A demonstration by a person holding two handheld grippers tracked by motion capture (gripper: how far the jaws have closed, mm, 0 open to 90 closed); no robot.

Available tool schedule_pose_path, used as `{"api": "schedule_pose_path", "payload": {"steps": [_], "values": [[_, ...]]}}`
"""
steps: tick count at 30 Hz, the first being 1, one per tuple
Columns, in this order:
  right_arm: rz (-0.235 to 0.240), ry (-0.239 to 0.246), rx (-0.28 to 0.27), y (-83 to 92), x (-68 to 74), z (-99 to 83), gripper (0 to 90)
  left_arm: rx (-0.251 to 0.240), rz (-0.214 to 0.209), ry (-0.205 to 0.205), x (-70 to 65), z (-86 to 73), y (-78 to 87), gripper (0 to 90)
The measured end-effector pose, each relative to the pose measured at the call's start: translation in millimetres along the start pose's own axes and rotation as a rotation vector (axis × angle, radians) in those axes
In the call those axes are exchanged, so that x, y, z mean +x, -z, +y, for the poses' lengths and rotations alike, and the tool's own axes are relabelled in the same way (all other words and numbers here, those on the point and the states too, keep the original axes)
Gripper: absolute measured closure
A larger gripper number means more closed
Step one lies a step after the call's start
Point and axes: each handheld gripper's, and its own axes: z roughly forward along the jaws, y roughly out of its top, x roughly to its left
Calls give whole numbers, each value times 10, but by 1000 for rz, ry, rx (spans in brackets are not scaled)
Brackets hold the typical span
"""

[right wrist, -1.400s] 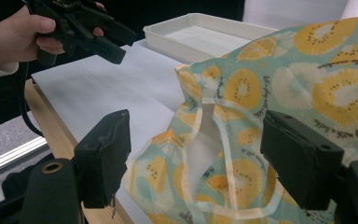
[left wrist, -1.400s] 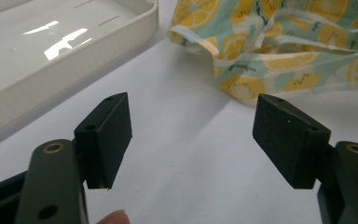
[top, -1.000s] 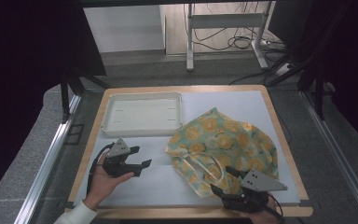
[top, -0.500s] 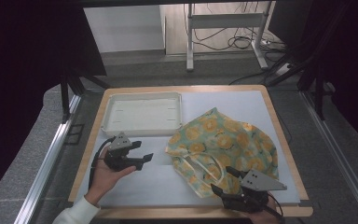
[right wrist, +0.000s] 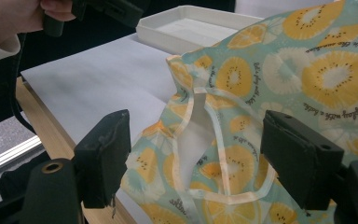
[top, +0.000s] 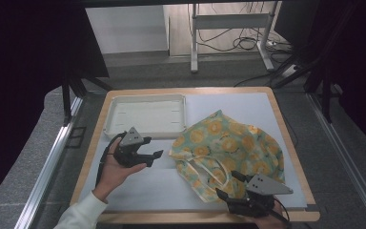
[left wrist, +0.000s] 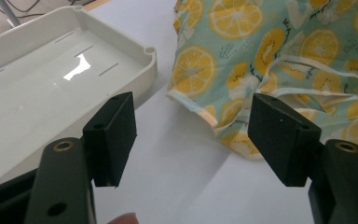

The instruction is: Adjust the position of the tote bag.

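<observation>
Left gripper (top: 151,155) jaws apart, just closing slightly on nothing: clamp the fruit-print cloth bag's (top: 228,148) hem ahead squarely.

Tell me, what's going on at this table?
A person holds a two-jaw tool in each hand over a white-covered table. A fruit-print fabric bag with pale straps lies crumpled on the right, beside an empty white tray. The left gripper, held above the table, points toward the bag's edge; its jaws have just been closing slightly with nothing between them. The right gripper waits open at the bag's near edge by the straps. Neither is gripping the bag yet.
</observation>
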Motion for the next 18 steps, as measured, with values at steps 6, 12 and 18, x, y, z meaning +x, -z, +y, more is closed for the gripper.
{"api": "schedule_pose_path", "payload": {"steps": [6,12,18], "values": [[-6,-3,-1,8,-13,-5,249,4,-19,-6,-17,109,-78,320],[-9,-1,1,10,-22,-9,249,13,-33,-16,-37,199,-176,317],[-15,-3,7,12,-23,-14,248,11,-44,-28,-42,293,-265,311]]}}
